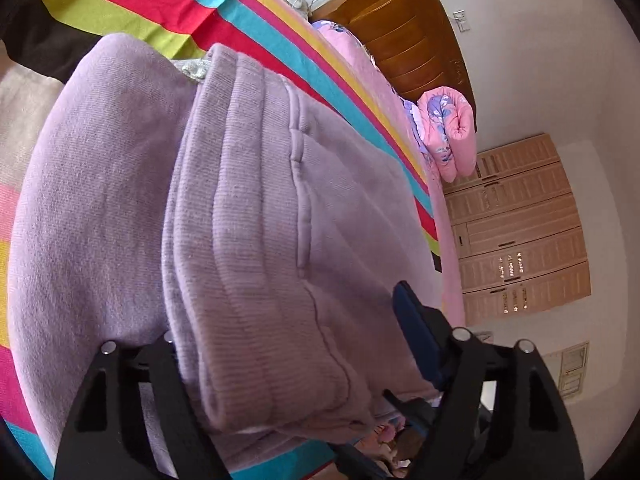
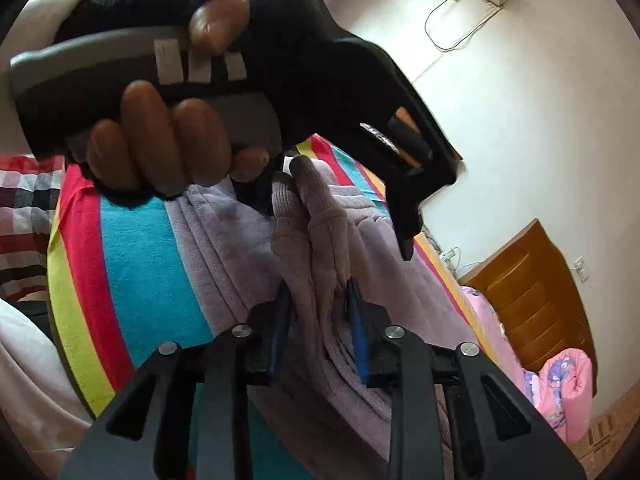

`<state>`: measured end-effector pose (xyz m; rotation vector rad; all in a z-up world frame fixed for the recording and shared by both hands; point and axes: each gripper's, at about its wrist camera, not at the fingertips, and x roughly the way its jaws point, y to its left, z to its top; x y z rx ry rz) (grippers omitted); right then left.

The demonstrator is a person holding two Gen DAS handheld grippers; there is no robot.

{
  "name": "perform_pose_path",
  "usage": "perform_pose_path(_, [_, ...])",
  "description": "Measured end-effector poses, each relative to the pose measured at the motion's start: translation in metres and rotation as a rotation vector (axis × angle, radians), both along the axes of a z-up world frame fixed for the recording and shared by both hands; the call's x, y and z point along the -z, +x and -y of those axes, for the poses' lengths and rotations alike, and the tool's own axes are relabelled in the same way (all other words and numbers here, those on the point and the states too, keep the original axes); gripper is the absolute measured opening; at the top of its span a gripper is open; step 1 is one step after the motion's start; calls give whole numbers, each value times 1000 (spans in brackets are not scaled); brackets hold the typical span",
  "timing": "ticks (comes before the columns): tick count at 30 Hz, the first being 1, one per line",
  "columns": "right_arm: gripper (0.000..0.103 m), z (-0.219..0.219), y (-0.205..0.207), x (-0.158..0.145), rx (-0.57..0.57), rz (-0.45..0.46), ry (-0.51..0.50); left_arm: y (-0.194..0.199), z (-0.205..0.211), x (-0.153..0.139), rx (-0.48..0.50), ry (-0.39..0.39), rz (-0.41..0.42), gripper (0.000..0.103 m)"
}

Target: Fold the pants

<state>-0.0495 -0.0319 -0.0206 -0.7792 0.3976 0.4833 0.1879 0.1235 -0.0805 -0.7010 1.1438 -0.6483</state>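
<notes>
Lilac pants (image 1: pixel 248 208) lie folded on a striped bed cover (image 1: pixel 152 4), ribbed waistband toward the camera. My left gripper (image 1: pixel 284 316) straddles that thick waistband fold. Its right blue pad (image 1: pixel 416 328) rests beside the cloth, while the left finger is buried under it. The jaws stand wide and I see no squeeze. In the right wrist view my right gripper (image 2: pixel 318 296) has a raised ridge of the pants (image 2: pixel 316 236) between its blue pads (image 2: pixel 358 332), which sit loosely at its sides. Above it, a person's hand (image 2: pixel 160 152) holds the other tool's handle (image 2: pixel 100 72).
A wooden headboard (image 1: pixel 404 40) and a rolled pink floral quilt (image 1: pixel 448 132) sit at the bed's far end. Stacked cardboard boxes (image 1: pixel 520 224) stand by the wall. A plaid cloth (image 2: pixel 28 208) lies at the left, with pale fabric (image 2: pixel 28 380) below it.
</notes>
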Motion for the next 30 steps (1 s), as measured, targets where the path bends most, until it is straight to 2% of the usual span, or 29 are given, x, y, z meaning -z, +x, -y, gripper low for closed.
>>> perform_pose_path(2, [61, 20, -4, -16, 11, -4, 97, -4, -7, 4, -13, -4, 5, 60])
perform_pose_path(4, [61, 43, -1, -27, 27, -56, 184, -3, -18, 12, -22, -48, 2, 46])
perform_pose_path(7, [60, 62, 12, -32, 37, -167, 277, -3, -26, 18, -24, -95, 5, 42])
perform_pose_path(9, [52, 62, 22, -36, 15, -245, 332, -3, -25, 17, -24, -93, 10, 45])
perform_pose_path(13, [38, 22, 37, -17, -11, -294, 250, -5, -22, 12, -16, -127, 36, 64])
perform_pose_path(14, [33, 15, 45, -12, -10, -312, 239, -6, -21, 11, -12, -130, 42, 66])
perform_pose_path(16, [29, 11, 54, -1, -8, -347, 230, -5, -19, 9, -3, -132, 51, 72])
perform_pose_path(19, [21, 8, 56, 7, -22, -357, 218, -4, -14, 6, 9, -128, 58, 78])
perform_pose_path(20, [12, 9, 52, 6, -34, -344, 224, -3, -10, 5, 13, -129, 61, 79])
perform_pose_path(22, [11, 9, 38, -6, -66, -282, 218, -1, -6, 1, 19, -134, 61, 81])
perform_pose_path(25, [11, 3, 25, -19, -106, -216, 155, 3, -8, 1, 19, -146, 53, 82])
perform_pose_path(30, [12, -8, 19, 22, -100, -223, 31, 6, -7, 2, 14, -121, 43, 81])
